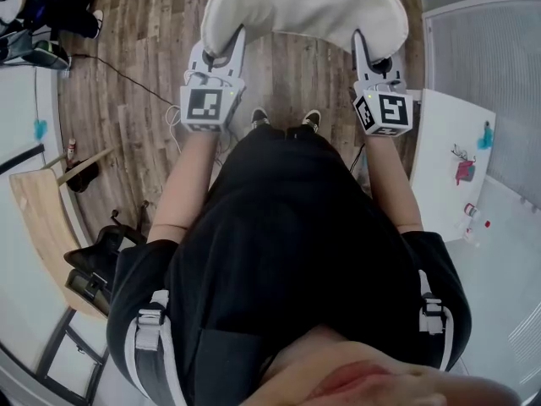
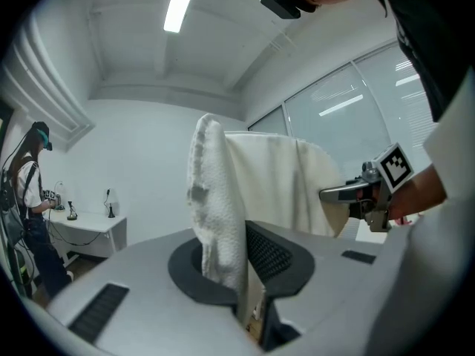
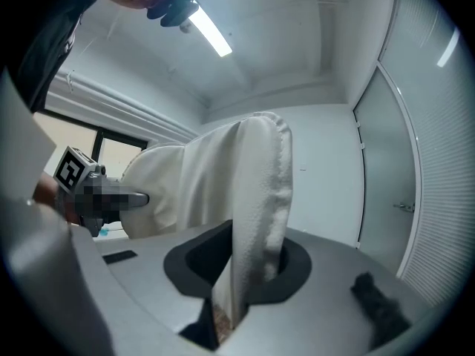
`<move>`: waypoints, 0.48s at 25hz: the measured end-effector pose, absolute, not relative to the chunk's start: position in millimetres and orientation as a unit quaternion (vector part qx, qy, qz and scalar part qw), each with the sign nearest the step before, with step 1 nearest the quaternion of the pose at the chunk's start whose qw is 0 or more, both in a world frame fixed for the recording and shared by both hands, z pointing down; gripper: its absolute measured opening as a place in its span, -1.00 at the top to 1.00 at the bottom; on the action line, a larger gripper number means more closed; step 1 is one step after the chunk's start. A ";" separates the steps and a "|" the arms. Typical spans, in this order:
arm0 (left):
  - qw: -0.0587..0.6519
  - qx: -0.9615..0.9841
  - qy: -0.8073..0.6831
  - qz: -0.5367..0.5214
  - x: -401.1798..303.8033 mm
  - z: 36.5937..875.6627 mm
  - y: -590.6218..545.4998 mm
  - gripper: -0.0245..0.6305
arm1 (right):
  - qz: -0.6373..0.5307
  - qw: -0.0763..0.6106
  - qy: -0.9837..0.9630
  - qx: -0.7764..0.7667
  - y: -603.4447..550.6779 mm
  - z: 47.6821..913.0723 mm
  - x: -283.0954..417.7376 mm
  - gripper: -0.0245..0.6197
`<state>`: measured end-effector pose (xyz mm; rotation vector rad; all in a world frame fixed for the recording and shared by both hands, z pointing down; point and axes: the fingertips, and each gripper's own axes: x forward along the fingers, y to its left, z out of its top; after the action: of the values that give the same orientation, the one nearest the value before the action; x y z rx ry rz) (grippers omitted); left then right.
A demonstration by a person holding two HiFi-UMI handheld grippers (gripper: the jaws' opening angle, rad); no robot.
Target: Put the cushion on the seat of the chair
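Over wood floor (image 1: 144, 49), left gripper (image 1: 235, 36) and right gripper (image 1: 360, 41) pinch the cushion (image 1: 304, 2) crosswise by its ends; chair (image 1: 40, 218) is perhaps at left.

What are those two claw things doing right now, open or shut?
Left gripper: shut on the cushion, at one edge.
Right gripper: shut on the cushion's other edge.

Head view looks down; both close gripper views share the cushion (image 1: 304, 7).
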<state>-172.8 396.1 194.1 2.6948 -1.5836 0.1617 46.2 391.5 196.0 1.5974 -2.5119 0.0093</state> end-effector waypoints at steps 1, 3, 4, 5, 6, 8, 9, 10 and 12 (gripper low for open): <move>0.006 0.862 -0.503 0.051 -176.8 195.4 396.4 0.76 | 0.002 0.083 -0.840 0.537 391.7 196.5 41.3 0.74; 0.008 0.865 -0.499 0.049 -183.9 197.8 395.9 0.76 | 0.000 0.085 -0.837 0.541 391.0 198.6 33.4 0.74; 0.009 0.866 -0.497 0.049 -186.5 199.3 395.5 0.76 | 0.002 0.085 -0.835 0.543 390.7 200.0 31.0 0.74; 0.009 0.867 -0.495 0.050 -188.4 200.8 395.0 0.76 | 0.003 0.085 -0.834 0.545 390.5 201.5 29.8 0.74; 0.009 0.868 -0.493 0.050 -189.8 202.3 394.2 0.76 | 0.005 0.086 -0.833 0.546 390.2 203.0 29.2 0.74; 0.008 0.870 -0.491 0.051 -191.1 204.6 391.5 0.76 | 0.007 0.088 -0.832 0.547 388.9 204.7 28.9 0.74; 0.009 0.870 -0.490 0.052 -191.0 205.7 389.8 0.76 | 0.007 0.089 -0.832 0.547 387.8 204.9 29.3 0.74; 0.011 0.871 -0.488 0.053 -190.1 206.6 387.5 0.76 | 0.007 0.090 -0.832 0.547 385.9 204.7 30.2 0.74; 0.012 0.872 -0.487 0.056 -186.2 206.9 380.2 0.76 | 0.006 0.089 -0.832 0.548 378.4 203.7 33.9 0.74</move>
<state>-186.2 380.2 206.9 2.7187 -1.5177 0.1738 33.9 378.4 203.7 1.6292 -2.4743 0.0172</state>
